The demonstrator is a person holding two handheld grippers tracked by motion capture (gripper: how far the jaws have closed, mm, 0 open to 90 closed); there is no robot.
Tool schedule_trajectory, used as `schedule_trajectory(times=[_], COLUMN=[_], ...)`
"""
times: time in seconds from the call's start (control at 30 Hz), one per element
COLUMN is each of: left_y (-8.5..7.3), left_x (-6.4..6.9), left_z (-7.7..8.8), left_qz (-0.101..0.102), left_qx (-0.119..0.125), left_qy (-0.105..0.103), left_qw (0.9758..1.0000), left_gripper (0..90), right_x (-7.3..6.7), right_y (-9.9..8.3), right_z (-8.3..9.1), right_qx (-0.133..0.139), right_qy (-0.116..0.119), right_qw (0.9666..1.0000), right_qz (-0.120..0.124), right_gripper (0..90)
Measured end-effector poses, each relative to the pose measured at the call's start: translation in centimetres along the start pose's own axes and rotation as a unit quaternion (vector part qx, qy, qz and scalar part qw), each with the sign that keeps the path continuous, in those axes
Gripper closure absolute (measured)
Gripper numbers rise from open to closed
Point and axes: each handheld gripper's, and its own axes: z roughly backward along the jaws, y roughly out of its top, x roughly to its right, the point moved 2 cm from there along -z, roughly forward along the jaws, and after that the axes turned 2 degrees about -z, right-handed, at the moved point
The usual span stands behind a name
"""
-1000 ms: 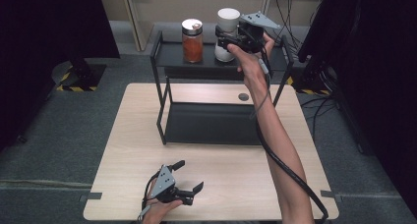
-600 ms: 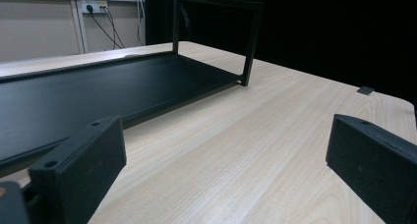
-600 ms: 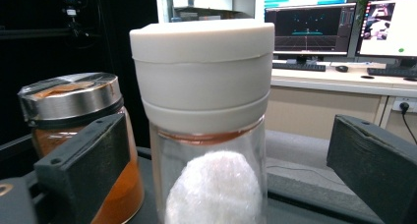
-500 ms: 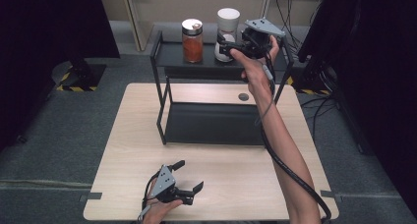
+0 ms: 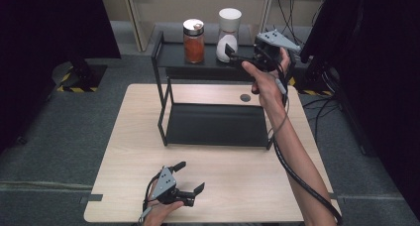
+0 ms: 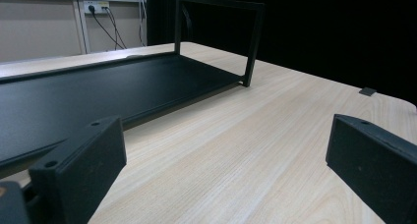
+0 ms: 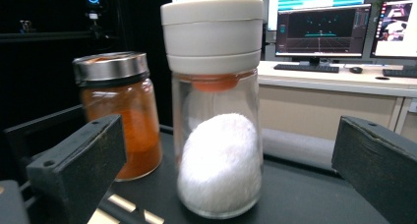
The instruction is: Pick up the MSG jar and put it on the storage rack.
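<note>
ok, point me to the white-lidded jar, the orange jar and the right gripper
white-lidded jar [image 7: 219, 180]: right gripper view, on the white powder behind the glass body.
orange jar [image 5: 193, 46]: high view, on the orange-filled glass body.
right gripper [image 5: 233, 55]: high view, midway between its open fingers, beside the white-lidded jar.

Each hand carries a black two-jaw gripper topped by a grey three-cornered plate dotted with small dark screws: the left gripper [image 5: 187, 178] and the right gripper [image 5: 234, 56]. Their jaws are blocky black pads [image 7: 78, 162] with a small round hole near the upper corner. A thick black cable [image 5: 297, 179] trails from the right gripper along the bare, sleeveless forearm.
</note>
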Motion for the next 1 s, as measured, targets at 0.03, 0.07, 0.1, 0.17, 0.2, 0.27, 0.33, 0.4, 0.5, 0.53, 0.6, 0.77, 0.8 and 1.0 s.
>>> schedule_trajectory(times=[0.03, 0.07, 0.1, 0.17, 0.2, 0.27, 0.33, 0.4, 0.5, 0.53, 0.6, 0.77, 0.8, 1.0], left_y=[0.0, 0.0, 0.0, 0.0, 0.0, 0.0, 0.0, 0.0, 0.0, 0.0, 0.0, 0.0, 0.0, 0.0], left_x=[0.0, 0.0, 0.0, 0.0, 0.0, 0.0, 0.0, 0.0, 0.0, 0.0, -0.1, -0.1, -0.1, -0.1], left_z=[0.0, 0.0, 0.0, 0.0, 0.0, 0.0, 0.0, 0.1, 0.1, 0.1, 0.1, 0.1, 0.1, 0.1], left_qz=[0.0, 0.0, 0.0, -0.001, -0.001, -0.001, 0.001, 0.0, 0.0, 0.001, 0.0, 0.0, 0.0, 0.0], left_qx=[0.0, 0.0, 0.0, 0.0, 0.001, 0.001, 0.001, 0.002, 0.004, 0.004, 0.003, 0.003, 0.003, 0.002], left_qy=[0.0, 0.0, 0.0, 0.0, 0.001, 0.001, 0.001, 0.002, 0.001, 0.002, 0.002, 0.003, 0.003, 0.003], left_qw=[1.0, 1.0, 1.0, 1.0, 1.0, 1.0, 1.0, 1.0, 1.0, 1.0, 1.0, 1.0, 1.0, 1.0], left_gripper=[1.0, 1.0, 1.0, 1.0, 1.0, 1.0, 1.0, 1.0, 1.0, 1.0, 1.0, 1.0, 1.0, 1.0], right_x=[0.0, 0.0, -0.1, -0.2, -0.2, -0.3, -0.4, -0.6, -0.8, -0.8, -0.8, -0.4, -0.3, 0.0], right_y=[-0.1, -0.2, -0.3, -0.5, -0.6, -0.8, -1.0, -1.2, -1.6, -1.7, -1.9, -2.4, -2.6, -3.3], right_z=[0.3, 0.7, 0.9, 1.3, 1.6, 2.0, 2.4, 2.7, 3.4, 3.5, 3.7, 4.5, 4.7, 5.6], right_qx=[0.001, 0.001, 0.001, 0.002, 0.002, 0.004, 0.005, 0.007, 0.012, 0.012, 0.012, 0.011, 0.011, 0.014], right_qy=[0.004, 0.009, 0.01, 0.014, 0.017, 0.021, 0.026, 0.028, 0.034, 0.034, 0.036, 0.041, 0.042, 0.048], right_qw=[1.0, 0.9999, 0.9999, 0.9999, 0.9998, 0.9997, 0.9996, 0.9993, 0.9989, 0.9989, 0.9988, 0.9987, 0.9986, 0.9984], right_qz=[0.001, 0.005, 0.006, 0.005, 0.006, 0.008, 0.012, 0.022, 0.029, 0.03, 0.031, 0.029, 0.029, 0.026], right_gripper=[0.3, 0.3, 0.3, 0.3, 0.3, 0.3, 0.3, 0.3, 0.3, 0.3, 0.3, 0.3, 0.3, 0.3])
